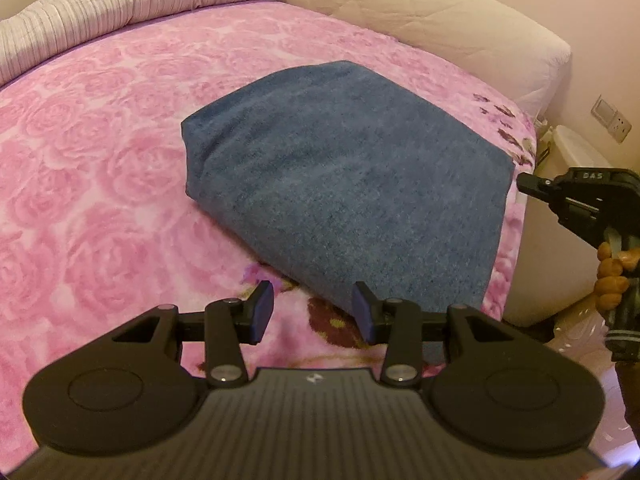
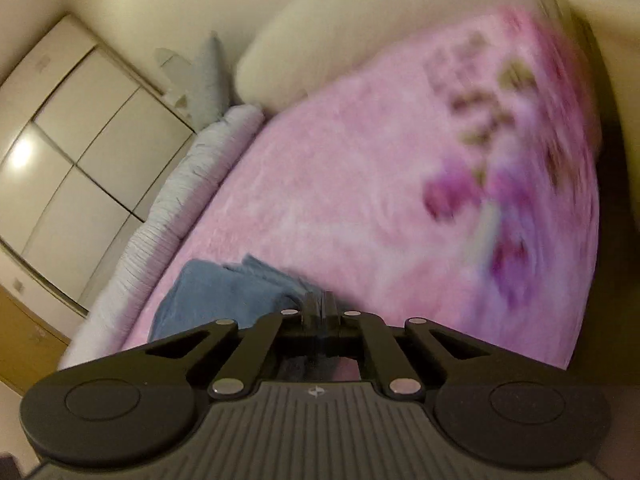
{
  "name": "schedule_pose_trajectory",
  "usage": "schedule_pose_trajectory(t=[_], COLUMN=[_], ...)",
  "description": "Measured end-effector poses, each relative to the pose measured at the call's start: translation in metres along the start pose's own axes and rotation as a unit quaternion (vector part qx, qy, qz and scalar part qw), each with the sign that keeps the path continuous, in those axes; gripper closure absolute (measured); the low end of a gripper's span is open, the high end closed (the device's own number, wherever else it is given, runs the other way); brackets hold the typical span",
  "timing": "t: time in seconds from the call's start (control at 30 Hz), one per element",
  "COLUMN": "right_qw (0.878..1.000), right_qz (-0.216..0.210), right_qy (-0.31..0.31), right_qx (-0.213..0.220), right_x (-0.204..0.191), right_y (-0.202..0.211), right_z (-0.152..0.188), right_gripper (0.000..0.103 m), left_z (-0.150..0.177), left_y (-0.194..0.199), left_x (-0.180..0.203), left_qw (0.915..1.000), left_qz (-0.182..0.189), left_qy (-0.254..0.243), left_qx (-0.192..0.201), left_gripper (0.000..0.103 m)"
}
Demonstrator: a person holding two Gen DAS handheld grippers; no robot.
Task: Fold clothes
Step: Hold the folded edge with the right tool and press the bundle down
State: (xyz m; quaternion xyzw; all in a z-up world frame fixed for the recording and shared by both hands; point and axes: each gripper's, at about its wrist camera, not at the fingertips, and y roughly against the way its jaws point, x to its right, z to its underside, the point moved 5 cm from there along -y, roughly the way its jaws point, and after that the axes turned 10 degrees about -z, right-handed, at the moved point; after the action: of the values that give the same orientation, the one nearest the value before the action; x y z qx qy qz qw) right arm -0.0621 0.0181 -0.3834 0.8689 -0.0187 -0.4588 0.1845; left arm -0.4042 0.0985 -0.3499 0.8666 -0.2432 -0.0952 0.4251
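A blue garment [image 1: 344, 184], folded into a thick rectangle, lies on the pink rose-patterned blanket [image 1: 100, 160]. My left gripper [image 1: 313, 300] stands open just before the garment's near corner, with only blanket between its blue pads. My right gripper [image 1: 524, 182] comes in from the right, its tip at the garment's right edge, held by a hand [image 1: 612, 276]. In the blurred right wrist view the right gripper [image 2: 320, 300] is shut, and the blue garment [image 2: 224, 296] reaches its fingers from the left. I cannot tell whether any cloth is pinched.
A striped lilac pillow [image 1: 120, 4] lies along the bed's far side. A cream quilted cushion [image 1: 420, 20] lines the wall. The bed's edge drops off at the right, near a wall socket [image 1: 612, 118]. A white wardrobe [image 2: 80, 140] stands beyond the pillow.
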Motion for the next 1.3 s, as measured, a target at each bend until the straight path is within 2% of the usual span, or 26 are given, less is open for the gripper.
schedule_pose_trajectory(t=[0.1,0.23,0.57,0.63,0.77,0.83,1.0,1.07,1.1,1.13,1.27,1.3], right_qw=[1.0,0.997,0.996,0.998,1.0,1.0,0.999,0.999,0.999,0.999,0.998,0.998], right_qz=[0.015,0.046,0.045,0.038,0.002,-0.013,-0.031,-0.026,-0.026,-0.026,-0.011,-0.014], right_qy=[0.017,0.044,0.055,0.047,0.002,-0.02,-0.045,-0.041,-0.035,-0.029,0.056,0.062], right_qx=[-0.01,-0.037,-0.043,-0.035,-0.017,-0.01,-0.002,-0.006,-0.009,-0.011,0.0,0.007], right_x=[-0.003,-0.01,-0.02,-0.02,-0.016,-0.013,-0.008,-0.009,-0.011,-0.013,-0.04,-0.045], right_y=[-0.001,-0.006,-0.001,0.002,0.006,0.005,-0.007,-0.015,-0.019,-0.023,-0.021,-0.017], right_z=[0.002,0.011,0.019,0.016,0.01,0.007,0.004,0.004,0.004,0.005,0.003,0.001], right_gripper=[0.088,0.087,0.074,0.07,0.069,0.062,0.061,0.061,0.064,0.087,0.095,0.097], left_z=[0.003,0.007,0.011,0.011,0.011,0.01,0.01,0.009,0.009,0.009,0.009,0.009], left_y=[0.001,0.007,0.014,0.014,0.012,0.01,0.004,0.002,0.001,0.001,0.002,0.002], left_x=[0.001,0.003,0.002,0.001,0.0,0.0,0.0,0.0,0.0,0.0,0.001,0.001], left_qw=[1.0,1.0,1.0,1.0,1.0,0.9999,0.9999,0.9999,0.9999,0.9999,1.0,1.0], left_qz=[0.0,0.003,0.004,0.004,0.006,0.007,0.007,0.006,0.006,0.006,0.004,0.004], left_qy=[0.001,0.001,0.005,0.006,0.008,0.007,0.005,0.004,0.005,0.004,0.003,0.003], left_qx=[-0.003,-0.003,-0.001,0.0,-0.001,-0.003,-0.006,-0.007,-0.008,-0.008,-0.007,-0.006], left_gripper=[0.065,0.065,0.065,0.065,0.065,0.065,0.065,0.065,0.065,0.065,0.065,0.065])
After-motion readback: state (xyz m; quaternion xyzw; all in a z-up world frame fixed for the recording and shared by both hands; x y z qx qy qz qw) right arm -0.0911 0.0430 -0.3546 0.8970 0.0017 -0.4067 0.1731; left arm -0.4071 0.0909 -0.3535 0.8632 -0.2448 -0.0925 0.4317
